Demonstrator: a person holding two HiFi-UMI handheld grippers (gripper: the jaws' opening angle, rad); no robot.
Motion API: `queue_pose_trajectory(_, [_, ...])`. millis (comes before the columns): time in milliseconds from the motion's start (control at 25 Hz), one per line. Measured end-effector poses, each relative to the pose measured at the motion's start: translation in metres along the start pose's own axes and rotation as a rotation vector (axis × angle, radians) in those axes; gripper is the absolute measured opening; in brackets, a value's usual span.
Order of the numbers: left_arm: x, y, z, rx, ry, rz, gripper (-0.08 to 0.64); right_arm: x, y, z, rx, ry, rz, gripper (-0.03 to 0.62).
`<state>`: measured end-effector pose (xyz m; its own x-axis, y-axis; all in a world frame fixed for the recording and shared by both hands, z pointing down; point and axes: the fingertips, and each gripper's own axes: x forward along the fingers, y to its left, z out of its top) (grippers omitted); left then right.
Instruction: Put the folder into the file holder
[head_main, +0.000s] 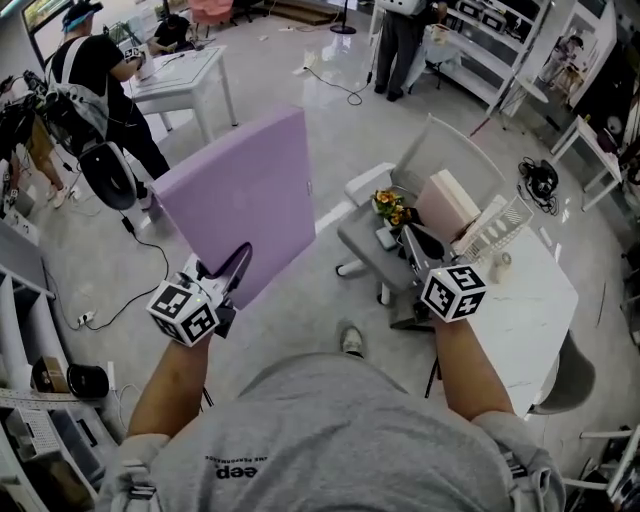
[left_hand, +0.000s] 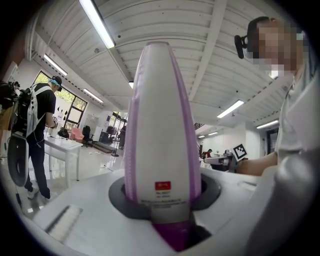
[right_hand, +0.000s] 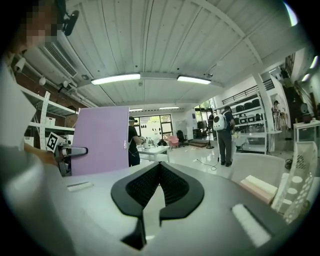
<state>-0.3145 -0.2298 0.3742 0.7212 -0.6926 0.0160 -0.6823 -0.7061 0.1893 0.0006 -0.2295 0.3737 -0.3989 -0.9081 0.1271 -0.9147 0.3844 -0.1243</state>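
A large purple folder (head_main: 245, 200) stands tilted in the air at the left of the head view, with my left gripper (head_main: 238, 264) shut on its lower edge. In the left gripper view the folder's edge (left_hand: 162, 125) rises straight up between the jaws. My right gripper (head_main: 412, 240) hovers over the grey chair seat, shut with nothing in it; its black pads (right_hand: 175, 185) meet at the tips. The white mesh file holder (head_main: 497, 225) stands on the white table (head_main: 535, 300) just right of the right gripper. A beige folder (head_main: 447, 205) leans beside the holder.
A white-backed chair (head_main: 445, 150) with a grey seat and a small bunch of flowers (head_main: 392, 208) stands ahead. People stand at a white desk (head_main: 185, 80) far left and by shelves at the back. Cables run across the floor. Shelving (head_main: 30, 400) lines the left edge.
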Motion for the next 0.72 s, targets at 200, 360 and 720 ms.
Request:
queue_pose_trajectory(200, [0.076, 0.018, -0.006, 0.003, -0.008, 0.045, 0.199, 0.063, -0.067, 0.004, 0.015, 0.000, 0.061, -0.003])
queue_pose_trajectory(360, [0.133, 0.027, -0.002, -0.013, -0.020, 0.110, 0.199, 0.113, -0.110, 0.010, 0.015, 0.027, 0.147, -0.003])
queue_pose_trajectory(720, [0.193, 0.065, 0.005, -0.022, 0.006, 0.160, 0.199, 0.185, -0.149, 0.006, 0.039, 0.076, 0.199, -0.003])
